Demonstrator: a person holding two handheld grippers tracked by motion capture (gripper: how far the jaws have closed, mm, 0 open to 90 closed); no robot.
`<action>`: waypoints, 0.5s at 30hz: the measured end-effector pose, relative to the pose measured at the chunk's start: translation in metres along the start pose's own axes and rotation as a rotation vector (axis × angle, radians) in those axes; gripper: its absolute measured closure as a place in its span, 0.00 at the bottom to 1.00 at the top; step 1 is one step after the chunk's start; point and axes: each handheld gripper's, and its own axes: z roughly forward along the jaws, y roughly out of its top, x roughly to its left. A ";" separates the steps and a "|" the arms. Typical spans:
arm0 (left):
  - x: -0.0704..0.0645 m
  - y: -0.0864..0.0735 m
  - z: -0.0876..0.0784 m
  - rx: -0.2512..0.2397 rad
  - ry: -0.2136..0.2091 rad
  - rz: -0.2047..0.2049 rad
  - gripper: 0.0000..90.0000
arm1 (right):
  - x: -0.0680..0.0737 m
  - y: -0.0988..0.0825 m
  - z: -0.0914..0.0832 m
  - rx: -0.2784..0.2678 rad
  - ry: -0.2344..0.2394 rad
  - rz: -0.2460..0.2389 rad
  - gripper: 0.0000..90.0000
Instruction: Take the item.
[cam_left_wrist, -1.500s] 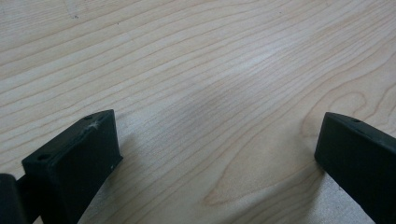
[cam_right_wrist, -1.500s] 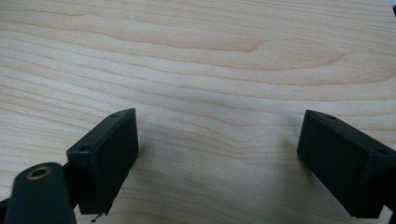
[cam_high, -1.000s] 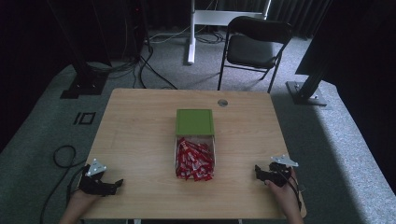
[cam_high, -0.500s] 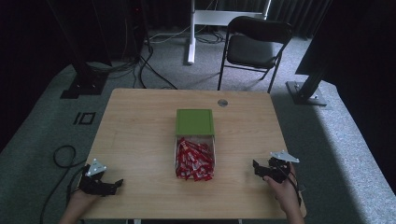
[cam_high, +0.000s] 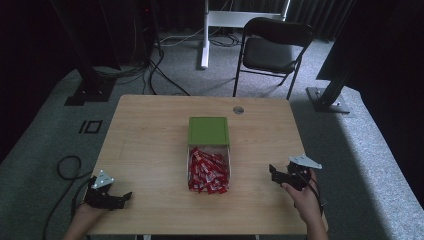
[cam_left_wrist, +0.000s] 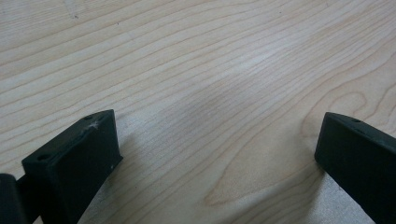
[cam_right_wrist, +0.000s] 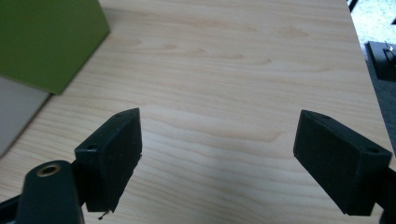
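Two grippers (cam_high: 125, 197) (cam_high: 272, 172), one green-lidded box (cam_high: 208, 131), one heap of red packets (cam_high: 207, 171), one folding chair (cam_high: 272, 50).

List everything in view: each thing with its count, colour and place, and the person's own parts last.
table: 1, light wood, centre of the high view
box: 1, green lid, middle of the table, clear part nearer the person
sachets: many, red, heaped in the clear part of the box
grommet: 1, grey, in the tabletop near the far edge
chair: 1, black, on the floor beyond the table
stand legs: 2, black, on the floor at far left and far right
cables: several, black, on the floor
left gripper: 1, black, near-left table corner, jaws apart
right gripper: 1, black, near-right, jaws apart
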 end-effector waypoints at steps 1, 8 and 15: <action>0.000 0.000 0.000 0.000 0.000 0.000 0.01 | 0.001 0.002 -0.001 -0.006 0.003 0.000 0.17; 0.000 0.000 0.000 0.001 0.000 0.000 0.01 | 0.015 0.015 -0.004 -0.040 0.039 -0.008 0.17; 0.000 0.000 0.000 0.001 0.000 0.000 0.01 | 0.030 0.025 -0.003 -0.052 0.073 -0.041 0.17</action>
